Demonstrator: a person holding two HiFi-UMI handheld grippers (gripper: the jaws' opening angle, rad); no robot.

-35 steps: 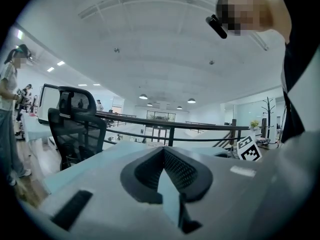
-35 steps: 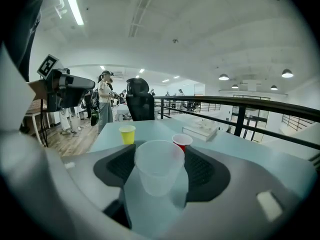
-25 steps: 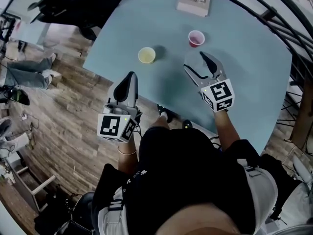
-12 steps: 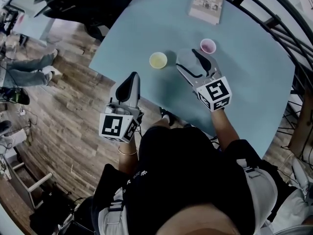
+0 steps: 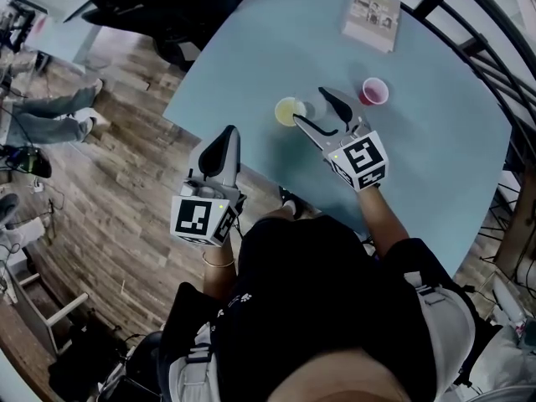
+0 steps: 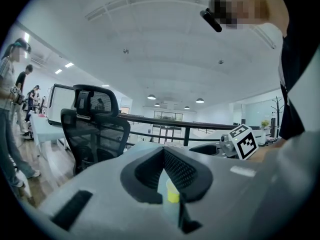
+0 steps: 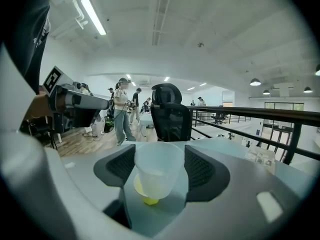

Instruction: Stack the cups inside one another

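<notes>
Wood-plank floor [image 5: 109,191], pale blue table [image 5: 435,166], black mesh chair [image 6: 95,131], dark railing [image 7: 295,116], white ceiling [image 7: 200,24].

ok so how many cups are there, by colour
yellow cup: 1
clear cup: 1
pink cup: 1
total: 3

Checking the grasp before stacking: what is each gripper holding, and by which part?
The right gripper clamps the clear cup by its opposite side walls, near the rim. The left gripper is shut on nothing.
</notes>
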